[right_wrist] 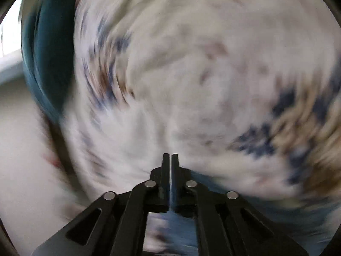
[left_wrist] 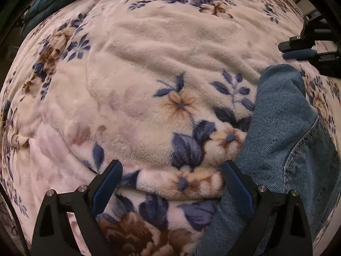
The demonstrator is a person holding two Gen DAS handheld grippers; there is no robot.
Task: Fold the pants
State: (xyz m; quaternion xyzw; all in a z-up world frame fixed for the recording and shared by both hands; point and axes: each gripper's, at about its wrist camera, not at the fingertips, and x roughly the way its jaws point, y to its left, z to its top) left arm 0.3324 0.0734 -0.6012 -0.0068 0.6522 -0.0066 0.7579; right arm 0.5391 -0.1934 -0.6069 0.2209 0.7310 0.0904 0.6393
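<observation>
Blue denim pants (left_wrist: 283,128) lie bunched on a floral fleece blanket (left_wrist: 162,49), at the right side of the left wrist view. My left gripper (left_wrist: 172,166) points down over the blanket, jaws wide open with only blanket between them. Its right finger (left_wrist: 236,183) sits at the edge of the denim. My right gripper (left_wrist: 284,51) reaches in from the upper right, above the pants, fingers close together. The right wrist view is heavily blurred. There, the right gripper (right_wrist: 170,154) has its fingers pressed together with nothing visible between the tips, and blurred blue cloth (right_wrist: 177,224) shows beneath it.
A dark teal cloth (left_wrist: 49,2) lies at the far left edge of the blanket, also seen as a teal cloth (right_wrist: 51,49) in the blurred right wrist view. The blanket spreads wrinkled across the middle and left.
</observation>
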